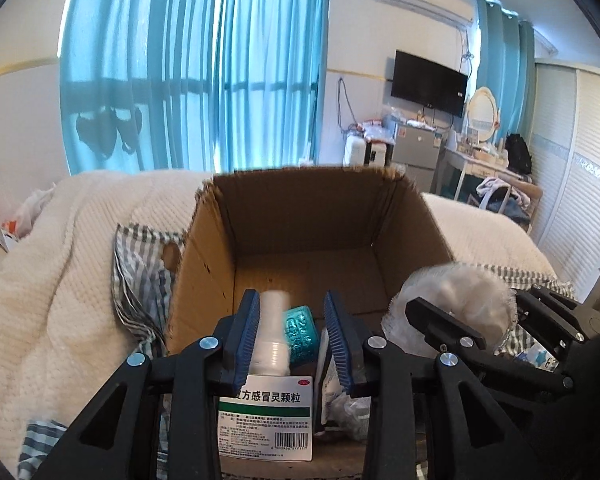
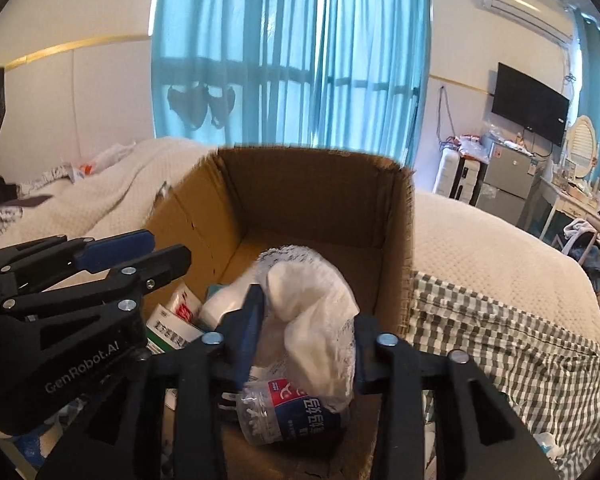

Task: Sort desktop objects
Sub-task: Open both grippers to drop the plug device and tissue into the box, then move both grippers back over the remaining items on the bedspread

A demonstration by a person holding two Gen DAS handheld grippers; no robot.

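An open cardboard box (image 1: 308, 172) (image 2: 308, 152) stands on a bed, with both grippers over its near side. My left gripper (image 1: 292, 320) (image 2: 160, 250) is open. A blurred white bottle (image 1: 272, 336) stands between its blue pads (image 1: 248, 332), against the left one and clear of the right. Below lie a white and green medicine box (image 1: 266, 412) (image 2: 168, 328) and a teal blister pack (image 1: 300, 332). My right gripper (image 2: 308, 308) (image 1: 480, 304) is open around a crumpled white wad (image 2: 312, 312) (image 1: 464, 300) that fills the gap. A clear bottle with a blue label (image 2: 288, 412) lies beneath.
The box rests on a grey checked cloth (image 2: 500, 340) (image 1: 140, 264) over a cream blanket (image 1: 60, 280) (image 2: 480, 240). Blue curtains (image 1: 196, 60) hang behind. A television (image 1: 428, 82), a small fridge (image 1: 416, 152) and a dressing table (image 1: 480, 160) stand far right.
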